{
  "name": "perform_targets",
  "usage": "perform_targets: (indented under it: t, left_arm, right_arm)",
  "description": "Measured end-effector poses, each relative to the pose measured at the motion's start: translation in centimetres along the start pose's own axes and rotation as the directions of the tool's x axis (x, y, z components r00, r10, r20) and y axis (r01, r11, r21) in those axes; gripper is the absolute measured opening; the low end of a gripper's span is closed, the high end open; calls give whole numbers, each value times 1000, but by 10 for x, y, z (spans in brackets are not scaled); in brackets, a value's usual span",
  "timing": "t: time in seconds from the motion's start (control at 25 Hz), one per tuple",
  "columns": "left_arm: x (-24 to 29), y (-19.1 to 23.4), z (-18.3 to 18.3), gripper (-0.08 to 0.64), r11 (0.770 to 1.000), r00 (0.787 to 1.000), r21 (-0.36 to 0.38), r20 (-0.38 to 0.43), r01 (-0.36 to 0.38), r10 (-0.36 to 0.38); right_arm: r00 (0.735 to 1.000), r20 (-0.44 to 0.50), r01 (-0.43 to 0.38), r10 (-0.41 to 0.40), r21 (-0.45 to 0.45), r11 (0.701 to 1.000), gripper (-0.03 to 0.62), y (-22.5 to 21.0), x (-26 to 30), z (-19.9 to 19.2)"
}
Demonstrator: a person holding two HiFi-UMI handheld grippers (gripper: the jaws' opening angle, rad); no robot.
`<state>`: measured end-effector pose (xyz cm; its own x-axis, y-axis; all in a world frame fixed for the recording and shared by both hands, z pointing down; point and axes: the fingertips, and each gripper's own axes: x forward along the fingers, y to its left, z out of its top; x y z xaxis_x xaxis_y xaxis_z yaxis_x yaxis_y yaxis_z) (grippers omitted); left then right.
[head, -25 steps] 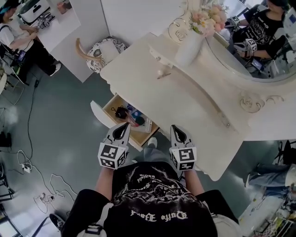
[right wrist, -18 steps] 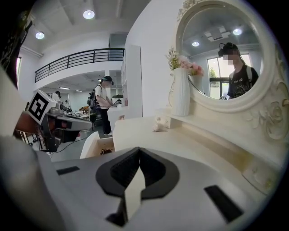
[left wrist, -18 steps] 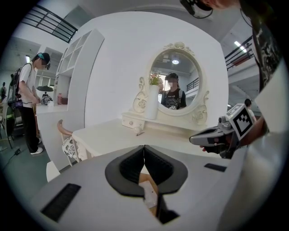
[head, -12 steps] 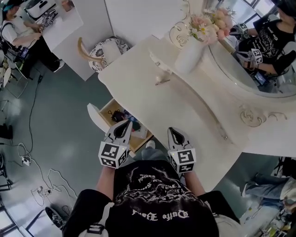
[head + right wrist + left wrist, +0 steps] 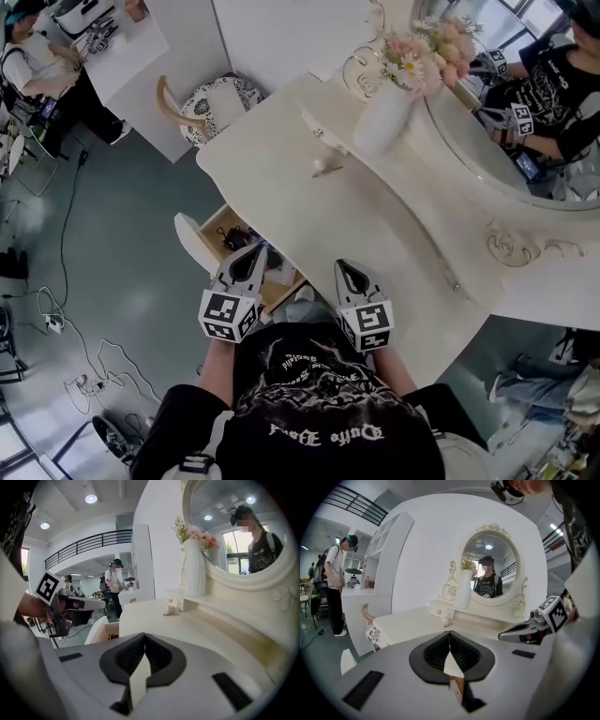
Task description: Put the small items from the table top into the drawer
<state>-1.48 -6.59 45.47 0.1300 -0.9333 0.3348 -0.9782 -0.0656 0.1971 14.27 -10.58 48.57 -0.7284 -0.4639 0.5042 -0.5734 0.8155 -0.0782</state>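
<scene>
A small pale shell-like ornament (image 5: 322, 166) lies on the cream dressing table (image 5: 281, 187), close to its raised back shelf; it also shows as ornament (image 5: 171, 607) and ornament (image 5: 447, 620). The drawer (image 5: 199, 246) stands pulled out at the table's left, with dark and coloured small items (image 5: 236, 236) inside. My left gripper (image 5: 254, 251) is shut and empty, its tip over the drawer's near end. My right gripper (image 5: 341, 269) is shut and empty too, over the table's front edge. Shut jaws show in the left gripper (image 5: 450, 635) and right gripper (image 5: 145, 638).
A white vase of pink flowers (image 5: 382, 98) stands on the back shelf beside the oval mirror (image 5: 506, 150). A padded chair (image 5: 206, 105) sits behind the table's left end. A person (image 5: 37, 66) works at a desk far left. Cables (image 5: 66, 356) trail on the floor.
Both grippers have edged forward toward the table, still shut. The left one now covers the drawer's near corner, and the head view has shifted a little.
</scene>
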Motion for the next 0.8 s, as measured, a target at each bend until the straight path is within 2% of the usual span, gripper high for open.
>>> perform_targets:
  t: [0.52, 0.8]
  left_arm:
    - [0, 39, 7, 15, 996, 996, 35, -40, 83, -82]
    - [3, 59, 9, 15, 989, 989, 45, -57, 139, -136]
  right_arm:
    - [986, 9, 163, -164, 86, 983, 12, 0, 14, 11]
    - [978, 12, 207, -210, 102, 973, 12, 8, 26, 28]
